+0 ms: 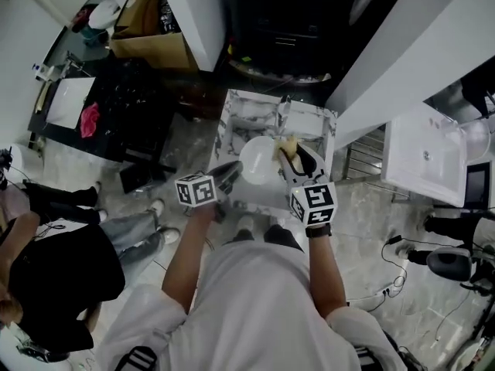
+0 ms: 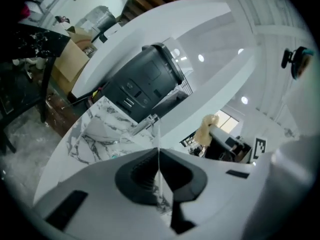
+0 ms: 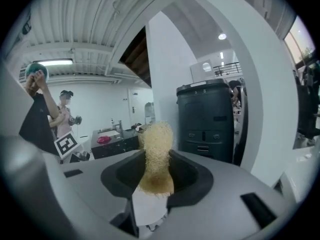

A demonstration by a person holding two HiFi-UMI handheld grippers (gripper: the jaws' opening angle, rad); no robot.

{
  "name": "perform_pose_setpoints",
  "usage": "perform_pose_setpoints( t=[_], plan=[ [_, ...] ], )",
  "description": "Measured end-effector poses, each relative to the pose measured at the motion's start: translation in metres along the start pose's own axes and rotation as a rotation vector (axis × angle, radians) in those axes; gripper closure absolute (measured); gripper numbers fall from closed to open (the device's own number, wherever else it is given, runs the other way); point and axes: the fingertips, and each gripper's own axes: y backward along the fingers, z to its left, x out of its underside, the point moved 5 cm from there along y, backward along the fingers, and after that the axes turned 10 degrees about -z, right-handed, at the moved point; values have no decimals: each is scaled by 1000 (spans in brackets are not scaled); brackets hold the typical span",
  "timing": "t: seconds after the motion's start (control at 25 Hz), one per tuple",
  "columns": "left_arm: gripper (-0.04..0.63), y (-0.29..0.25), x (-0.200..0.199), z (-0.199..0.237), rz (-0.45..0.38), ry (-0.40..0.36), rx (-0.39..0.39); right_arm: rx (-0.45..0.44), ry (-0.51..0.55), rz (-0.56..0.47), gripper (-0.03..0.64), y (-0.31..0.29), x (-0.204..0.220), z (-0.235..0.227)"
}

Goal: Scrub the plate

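In the head view the white plate (image 1: 259, 161) is held up above the marble sink (image 1: 313, 122). My left gripper (image 1: 232, 171) is shut on the plate's left rim. In the left gripper view the plate (image 2: 159, 136) shows edge-on as a thin pale line between the closed jaws of that gripper (image 2: 159, 156). My right gripper (image 1: 288, 155) is shut on a yellow fibrous scrubber (image 1: 285, 144) at the plate's right edge. In the right gripper view the scrubber (image 3: 156, 154) stands up from between the jaws of the right gripper (image 3: 156, 176).
A faucet (image 1: 284, 113) stands at the back of the sink. Behind it is a black bin (image 2: 145, 81). A white basin unit (image 1: 425, 157) stands to the right, a black table (image 1: 116, 107) and a cardboard box (image 1: 147, 41) to the left. A seated person (image 1: 54, 261) is at lower left.
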Motion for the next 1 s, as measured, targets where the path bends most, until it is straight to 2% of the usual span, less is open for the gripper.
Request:
perform_pose_setpoints(
  t=[0.12,0.28,0.4,0.52,0.64,0.8,1.0],
  plan=[
    [577,13,-11,-15,-69,41,31,-90,73,28,472,-17,-3,26],
    [578,25,-17,-33,-94,6,54,-185,172,69,477,-37,-4,60],
    [577,30,-16,-46,-99,-10,90,-231,194,89,480,-48,-4,78],
    [577,33,-15,-49,-113,6,110,-207,221,113,483,-57,-1,76],
    [577,39,-19,-44,-145,28,112,-140,204,132,485,-64,2,54],
    [577,51,-33,-35,-242,118,115,-56,134,160,486,-64,8,17],
    [577,61,-56,-28,-350,185,103,-84,113,177,488,-63,14,14]
  ],
)
